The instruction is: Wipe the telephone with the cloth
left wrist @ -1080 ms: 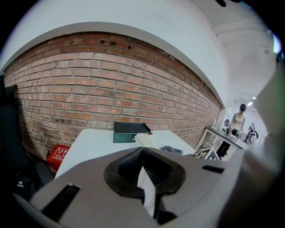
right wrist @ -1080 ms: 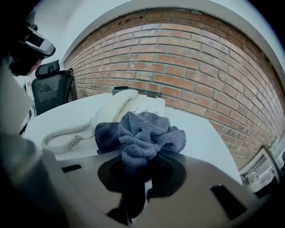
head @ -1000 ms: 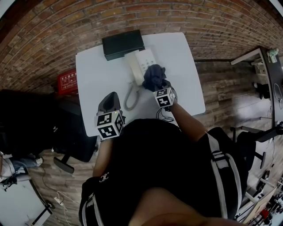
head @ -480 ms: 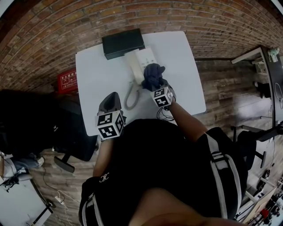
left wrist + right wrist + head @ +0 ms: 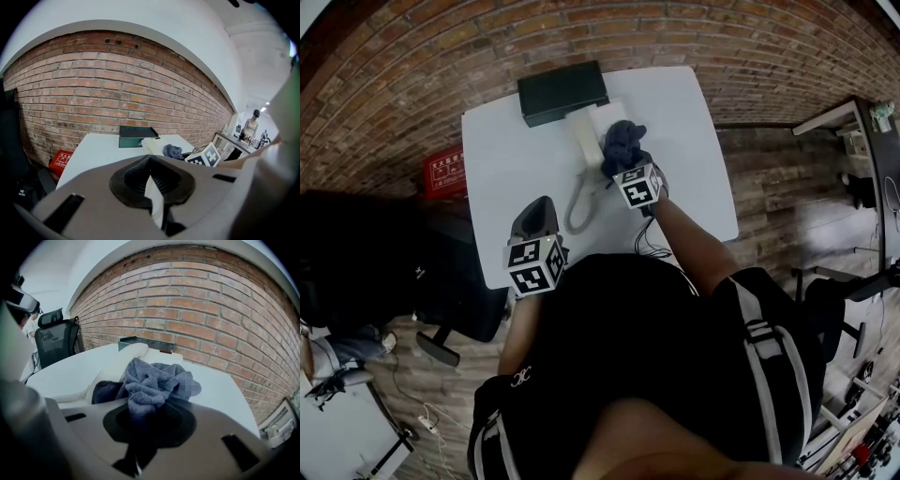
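White telephone [image 5: 589, 131] lengthwise toward brick wall [image 5: 581, 37], right tongs [image 5: 624, 162] gripping cloth [image 5: 621, 141] atop

I see soft, even indoor light on the white rectangular tabletop [image 5: 506, 159], strong fisheye bending of the red brick wall [image 5: 211, 310], and dark vignetted corners.

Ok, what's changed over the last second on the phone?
The right tool, shut on the cloth, has slid away from the person along the telephone, toward the black box at the far edge of the table, dragging the cloth along. Nothing was released or newly gripped. The left tool, telephone and box stayed put.
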